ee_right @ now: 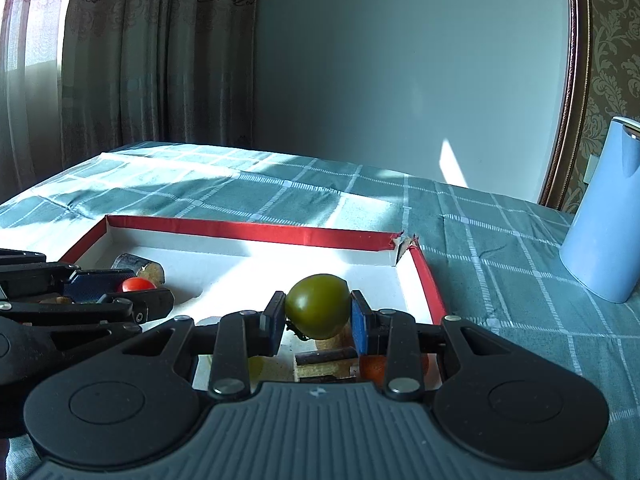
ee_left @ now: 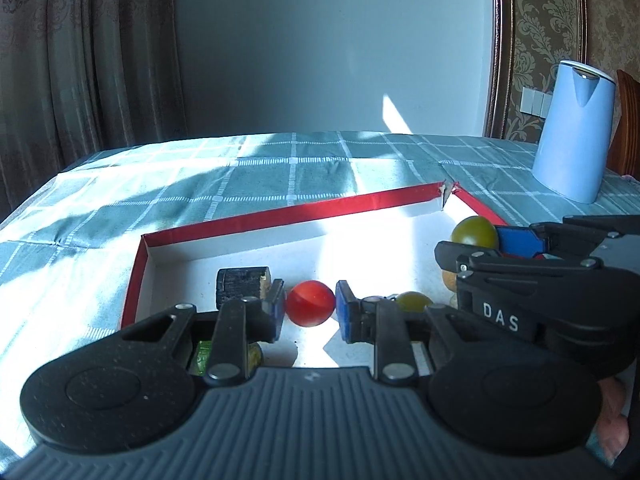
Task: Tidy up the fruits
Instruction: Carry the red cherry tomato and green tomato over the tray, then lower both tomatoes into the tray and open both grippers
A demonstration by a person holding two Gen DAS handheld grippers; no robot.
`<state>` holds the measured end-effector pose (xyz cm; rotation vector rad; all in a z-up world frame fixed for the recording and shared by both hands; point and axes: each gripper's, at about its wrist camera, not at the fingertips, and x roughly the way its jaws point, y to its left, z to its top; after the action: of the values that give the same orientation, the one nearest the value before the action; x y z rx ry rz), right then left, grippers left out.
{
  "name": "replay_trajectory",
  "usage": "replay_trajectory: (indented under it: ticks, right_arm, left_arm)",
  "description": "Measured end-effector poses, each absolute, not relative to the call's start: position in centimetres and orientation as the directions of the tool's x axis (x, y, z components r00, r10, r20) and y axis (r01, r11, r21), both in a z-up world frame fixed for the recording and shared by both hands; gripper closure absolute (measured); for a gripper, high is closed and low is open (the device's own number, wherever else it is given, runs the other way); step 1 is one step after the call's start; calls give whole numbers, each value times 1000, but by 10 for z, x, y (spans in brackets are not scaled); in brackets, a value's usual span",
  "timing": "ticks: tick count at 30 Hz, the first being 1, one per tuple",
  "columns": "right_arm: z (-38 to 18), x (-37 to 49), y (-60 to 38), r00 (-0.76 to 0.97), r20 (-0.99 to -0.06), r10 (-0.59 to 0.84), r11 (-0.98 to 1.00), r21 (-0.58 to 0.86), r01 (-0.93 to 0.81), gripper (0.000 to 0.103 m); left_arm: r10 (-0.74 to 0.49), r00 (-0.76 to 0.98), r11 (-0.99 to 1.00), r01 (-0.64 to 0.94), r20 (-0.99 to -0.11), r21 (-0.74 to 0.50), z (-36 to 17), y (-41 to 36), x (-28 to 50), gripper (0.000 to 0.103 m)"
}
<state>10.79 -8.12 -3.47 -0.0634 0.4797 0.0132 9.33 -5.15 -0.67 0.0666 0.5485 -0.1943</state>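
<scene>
Got the red tomato [ee_left: 310, 309] pinched in my left gripper [ee_left: 310, 312], low centre of frame, and the green tomato [ee_right: 318, 306] clamped in my right gripper [ee_right: 318, 316], both over the red-rimmed box [ee_right: 248, 230]. Squeeze harder and they'd probably split; loosen and they roll. Count: one red, one green held, another green fruit [ee_left: 414, 301] lower right.

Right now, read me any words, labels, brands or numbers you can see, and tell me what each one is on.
"DAS": white letters on the black body of the right gripper, seen from the left wrist camera.
No other readable text; the small embossed mark on each camera mount's ribbed plate is too small to read.
</scene>
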Motion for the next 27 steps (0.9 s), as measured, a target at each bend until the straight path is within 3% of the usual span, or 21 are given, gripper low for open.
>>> replay_trajectory:
  ticks: [21,27]
  right_arm:
    - [-56,166,-66,814,-580,22,998,-40,-55,71]
    - [-55,166,-71,809,-586,45,998,-6,-60,69]
  left_arm:
    - [-119,797,990,142,-592,-7,-24,-46,122,78]
    - [-97,804,993,117,-587,-4,-24,-44,121,65]
